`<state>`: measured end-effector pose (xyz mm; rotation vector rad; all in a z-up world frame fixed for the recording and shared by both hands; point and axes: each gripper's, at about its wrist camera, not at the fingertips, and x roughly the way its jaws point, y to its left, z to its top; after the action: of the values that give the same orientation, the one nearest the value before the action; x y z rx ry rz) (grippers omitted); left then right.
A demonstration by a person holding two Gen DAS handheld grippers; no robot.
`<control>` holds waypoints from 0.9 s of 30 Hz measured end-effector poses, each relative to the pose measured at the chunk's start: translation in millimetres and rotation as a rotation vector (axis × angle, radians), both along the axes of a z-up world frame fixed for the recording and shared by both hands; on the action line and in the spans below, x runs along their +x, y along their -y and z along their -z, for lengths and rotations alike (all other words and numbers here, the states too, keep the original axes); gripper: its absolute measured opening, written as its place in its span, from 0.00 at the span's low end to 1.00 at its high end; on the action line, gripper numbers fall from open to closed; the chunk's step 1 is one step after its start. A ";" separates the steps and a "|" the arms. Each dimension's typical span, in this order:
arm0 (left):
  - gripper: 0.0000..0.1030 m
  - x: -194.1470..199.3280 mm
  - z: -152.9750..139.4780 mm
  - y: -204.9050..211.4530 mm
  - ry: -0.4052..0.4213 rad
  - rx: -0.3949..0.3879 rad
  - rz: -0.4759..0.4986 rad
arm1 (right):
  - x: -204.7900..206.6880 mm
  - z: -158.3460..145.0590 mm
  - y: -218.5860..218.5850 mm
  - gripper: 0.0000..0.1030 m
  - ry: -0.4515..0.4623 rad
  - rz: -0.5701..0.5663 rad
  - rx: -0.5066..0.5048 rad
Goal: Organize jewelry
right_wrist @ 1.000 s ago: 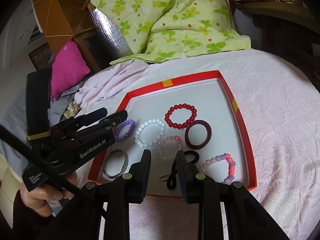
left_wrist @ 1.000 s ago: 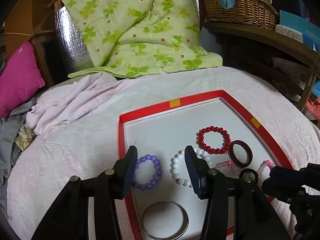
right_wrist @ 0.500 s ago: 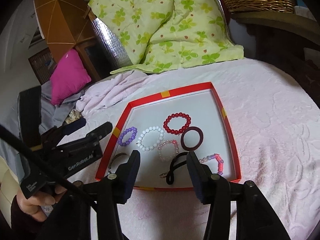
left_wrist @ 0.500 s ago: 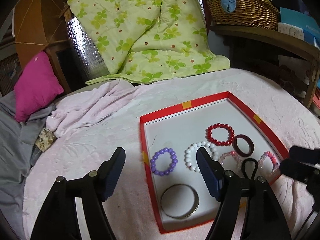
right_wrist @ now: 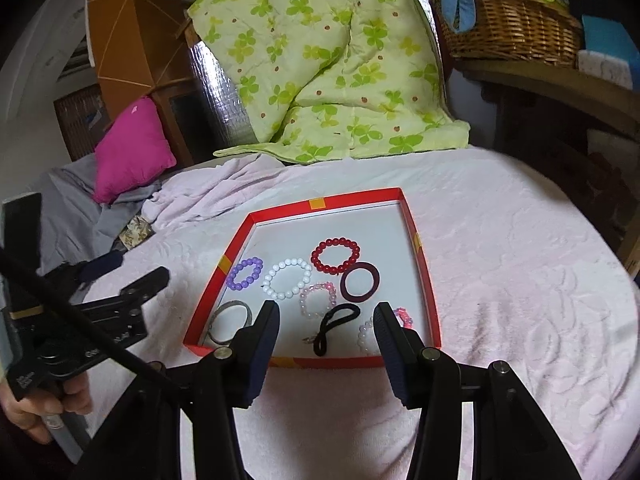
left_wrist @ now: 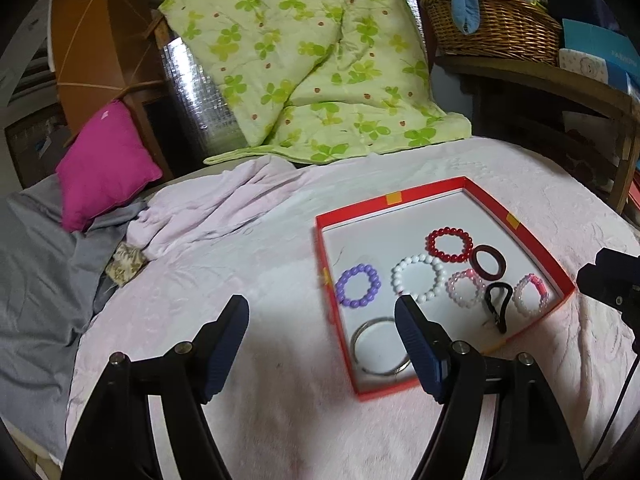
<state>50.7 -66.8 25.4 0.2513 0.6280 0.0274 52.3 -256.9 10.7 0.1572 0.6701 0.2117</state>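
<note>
Lettering on the left gripper (right_wrist: 120,280) is unreadable; both it and the right gripper (right_wrist: 326,320) gape empty, having just been opening.

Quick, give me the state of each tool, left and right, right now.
Left tool: open, nothing between its fingers; jaws have just been opening.
Right tool: open, holding nothing, above the red tray's near edge; jaws have just been opening.
</note>
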 end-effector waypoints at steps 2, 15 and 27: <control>0.74 -6.7 -0.7 -2.7 0.000 -0.009 -0.005 | -5.4 -2.2 -2.4 0.52 0.007 -0.005 -0.012; 0.74 -50.3 -4.6 -13.4 0.011 -0.038 -0.032 | -44.2 -12.5 -7.6 0.59 0.049 -0.003 -0.057; 0.74 -83.3 -3.1 -22.2 0.013 -0.068 -0.042 | -90.1 -9.5 -12.6 0.64 0.077 0.035 -0.097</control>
<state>-32.6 -44.6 28.5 0.1725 0.6201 0.0479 -37.8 -244.3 20.2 0.0675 0.5994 0.1510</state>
